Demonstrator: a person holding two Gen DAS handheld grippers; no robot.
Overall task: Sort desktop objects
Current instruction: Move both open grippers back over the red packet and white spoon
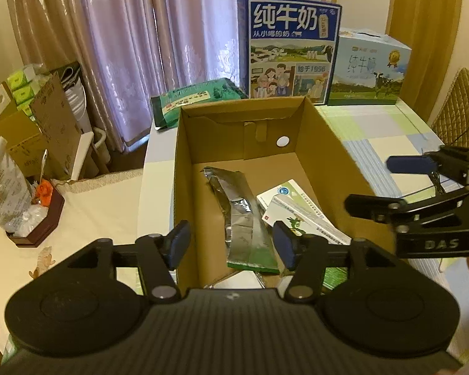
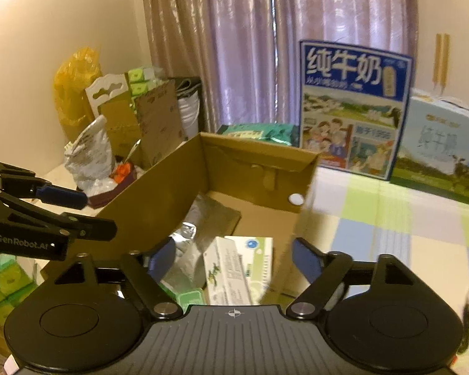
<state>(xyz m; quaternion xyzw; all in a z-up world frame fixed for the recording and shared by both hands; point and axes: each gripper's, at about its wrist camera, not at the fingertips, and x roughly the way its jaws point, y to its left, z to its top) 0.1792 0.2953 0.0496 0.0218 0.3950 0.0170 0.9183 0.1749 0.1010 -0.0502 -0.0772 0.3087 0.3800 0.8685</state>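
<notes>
An open cardboard box [image 1: 322, 143] sits on the table with the checked cloth [image 1: 384, 131], and the sorted things lie on its floor. A crumpled silver foil packet [image 1: 237, 218] stretches from the middle of the box toward its near wall, with a green band at its near end. Just to the right of it two white and green medicine boxes [image 1: 300, 212] lie stacked, the upper one slanted across the lower and touching the foil. In the right wrist view the same foil packet [image 2: 203, 218] and medicine boxes [image 2: 237, 268] show inside the cardboard box [image 2: 159, 181], close to the near wall.

The left gripper [image 1: 231, 243] hangs over the near edge of the box with its blue-padded fingers spread wide and nothing between them. The right gripper [image 2: 234, 256] is held over the near right part of the box, its fingers also wide apart and empty; from the left wrist view it [image 1: 378, 184] reaches in from the right, above the box's right wall.

Behind the box a green bag [image 1: 197, 100] lies flat, a tall blue milk carton case [image 1: 289, 47] stands upright, and a pale blue milk case [image 1: 369, 68] stands beside it. Pink curtains [image 1: 134, 37] hang behind. To the left, off the table, are a brown tray [image 1: 40, 218] of odds and ends and a silver bag [image 1: 3, 193]
</notes>
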